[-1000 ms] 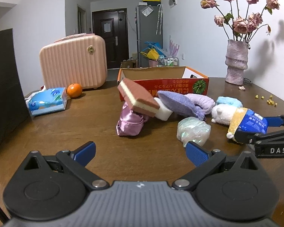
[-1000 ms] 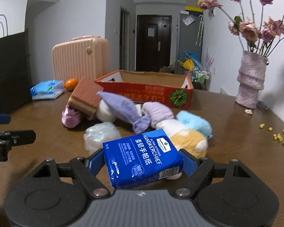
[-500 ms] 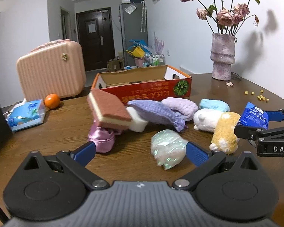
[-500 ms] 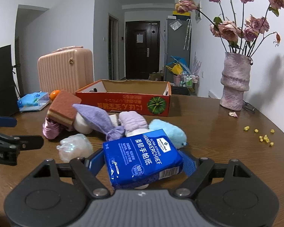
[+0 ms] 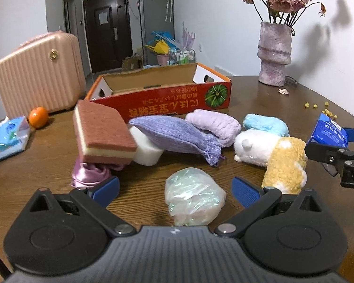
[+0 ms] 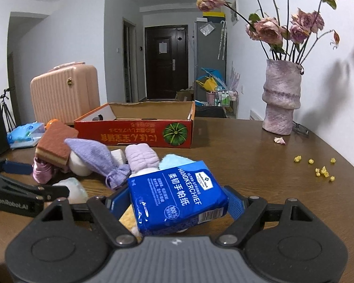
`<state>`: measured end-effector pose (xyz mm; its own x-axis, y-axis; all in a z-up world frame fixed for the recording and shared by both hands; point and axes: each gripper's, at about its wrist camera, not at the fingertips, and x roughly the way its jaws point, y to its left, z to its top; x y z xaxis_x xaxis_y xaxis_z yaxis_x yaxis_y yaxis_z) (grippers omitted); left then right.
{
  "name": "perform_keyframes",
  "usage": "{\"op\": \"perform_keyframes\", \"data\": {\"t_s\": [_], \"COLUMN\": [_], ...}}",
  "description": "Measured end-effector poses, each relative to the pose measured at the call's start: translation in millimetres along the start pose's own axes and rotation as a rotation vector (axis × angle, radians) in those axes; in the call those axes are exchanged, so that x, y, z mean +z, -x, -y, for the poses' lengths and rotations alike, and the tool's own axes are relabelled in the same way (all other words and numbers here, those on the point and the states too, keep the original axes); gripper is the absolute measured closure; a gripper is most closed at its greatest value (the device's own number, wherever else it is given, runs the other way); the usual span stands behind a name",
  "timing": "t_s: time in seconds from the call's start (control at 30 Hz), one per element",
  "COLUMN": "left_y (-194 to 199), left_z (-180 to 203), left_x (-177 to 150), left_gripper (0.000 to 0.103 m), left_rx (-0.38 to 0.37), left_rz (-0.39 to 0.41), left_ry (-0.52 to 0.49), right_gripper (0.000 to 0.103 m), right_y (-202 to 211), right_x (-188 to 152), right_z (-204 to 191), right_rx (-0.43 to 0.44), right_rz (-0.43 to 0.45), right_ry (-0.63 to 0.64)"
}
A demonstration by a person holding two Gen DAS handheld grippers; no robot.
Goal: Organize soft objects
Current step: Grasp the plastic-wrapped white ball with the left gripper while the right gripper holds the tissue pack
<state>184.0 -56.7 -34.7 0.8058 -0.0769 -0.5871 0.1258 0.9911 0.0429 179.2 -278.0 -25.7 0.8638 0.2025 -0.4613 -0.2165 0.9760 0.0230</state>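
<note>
Right claw (image 6: 177, 200) pinches the blue handkerchief pack (image 6: 177, 198) above the table (image 6: 259, 165); left claw (image 5: 175, 188) is spread around the iridescent bag (image 5: 193, 199), pads clear.

Black gripper (image 5: 174, 189) bodies (silver screws), blue jaws.

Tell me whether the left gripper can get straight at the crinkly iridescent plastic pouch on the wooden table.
Probably yes. The left gripper is open, and the crinkly iridescent plastic pouch lies on the wooden table between its blue fingertips, with nothing on top.
</note>
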Motion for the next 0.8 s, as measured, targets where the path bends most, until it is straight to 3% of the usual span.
{"op": "perform_keyframes", "data": {"t_s": [0.33, 0.53, 0.6, 0.8], "left_y": [-23.3, -35.2, -36.7, -34.2], "left_z": [-5.3, -9.8, -10.1, -16.5], "left_x": [0.4, -2.9, -4.7, -5.8], "left_gripper": [0.004, 0.030, 0.044, 0.051], "left_rx": [-0.039, -0.098, -0.110, -0.140], "left_rz": [-0.045, -0.093, -0.099, -0.087], "left_ry": [0.019, 0.022, 0.007, 0.000], "right_gripper": [0.021, 0.021, 0.021, 0.021], "right_y": [-15.9, -20.1, -20.4, -22.3], "right_x": [5.0, 8.4, 9.2, 12.8], "right_z": [1.5, -2.9, -4.9, -11.4], "right_rx": [-0.017, -0.040, -0.046, -0.054], "right_rz": [-0.038, -0.051, -0.051, -0.058], "right_ry": [-0.040, -0.048, -0.049, -0.035]}}
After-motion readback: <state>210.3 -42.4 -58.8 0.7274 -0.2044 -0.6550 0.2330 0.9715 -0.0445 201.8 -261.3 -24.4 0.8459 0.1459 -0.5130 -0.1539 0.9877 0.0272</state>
